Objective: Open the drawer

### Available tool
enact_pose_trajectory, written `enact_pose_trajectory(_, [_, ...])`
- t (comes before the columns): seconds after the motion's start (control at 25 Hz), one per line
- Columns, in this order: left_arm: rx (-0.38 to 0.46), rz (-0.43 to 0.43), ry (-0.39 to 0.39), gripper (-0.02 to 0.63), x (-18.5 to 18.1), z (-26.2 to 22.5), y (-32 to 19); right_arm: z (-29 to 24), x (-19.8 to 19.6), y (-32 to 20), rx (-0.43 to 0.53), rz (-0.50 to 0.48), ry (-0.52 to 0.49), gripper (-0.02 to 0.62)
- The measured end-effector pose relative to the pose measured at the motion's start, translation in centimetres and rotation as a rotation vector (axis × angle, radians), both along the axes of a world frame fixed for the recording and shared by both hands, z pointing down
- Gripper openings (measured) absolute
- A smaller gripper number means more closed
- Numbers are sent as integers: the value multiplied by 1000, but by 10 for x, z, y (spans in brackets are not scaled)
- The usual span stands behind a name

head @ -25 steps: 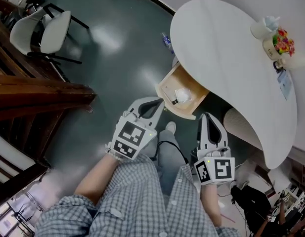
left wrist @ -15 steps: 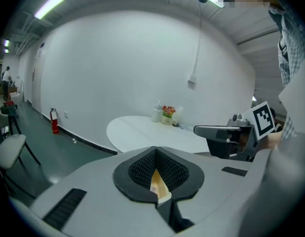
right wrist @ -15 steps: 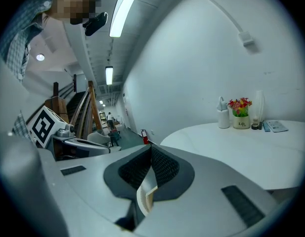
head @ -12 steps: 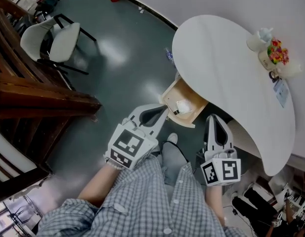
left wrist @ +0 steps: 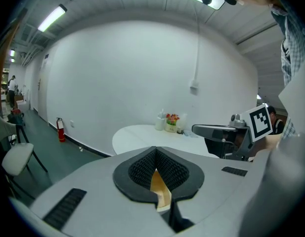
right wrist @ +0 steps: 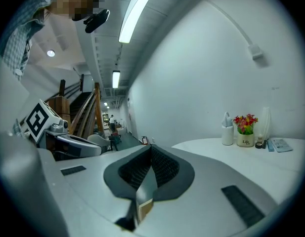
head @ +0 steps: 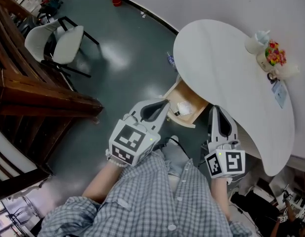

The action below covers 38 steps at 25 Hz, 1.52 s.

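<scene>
the drawer (head: pixel 179 117) stands pulled out from under the round white counter (head: pixel 226 73), its pale wooden box open, with something small and white lying inside. the person, in a checked shirt (head: pixel 152 201), holds both tools in the air on the near side of the drawer, touching nothing. the left hand-held gripper (head: pixel 160 107) has its jaws closed together and empty, pointing toward the drawer. the right hand-held gripper (head: pixel 217 113) is pressed together too, with nothing in it. a pot of flowers (head: pixel 274 54) and a white container (head: pixel 255 42) sit at the counter's far edge. a white chair (head: pixel 61 41) stands well off on the floor.
</scene>
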<state>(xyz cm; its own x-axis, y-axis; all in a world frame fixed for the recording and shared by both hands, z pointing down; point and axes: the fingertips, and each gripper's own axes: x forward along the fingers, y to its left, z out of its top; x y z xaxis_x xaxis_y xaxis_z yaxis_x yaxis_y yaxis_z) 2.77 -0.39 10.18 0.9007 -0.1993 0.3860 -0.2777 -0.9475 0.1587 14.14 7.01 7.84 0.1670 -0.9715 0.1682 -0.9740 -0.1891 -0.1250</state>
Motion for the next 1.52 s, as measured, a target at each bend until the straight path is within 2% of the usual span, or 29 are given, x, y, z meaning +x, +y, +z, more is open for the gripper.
enact_pose_trajectory(0.4, [-8,14,2,6,2,0,5,-9,-3,-4,23,-13,21,9])
enact_pose_trajectory(1.52, [-26,-2,8,6,-9,3,8,-6,-16,-3,-1,-37,22,9])
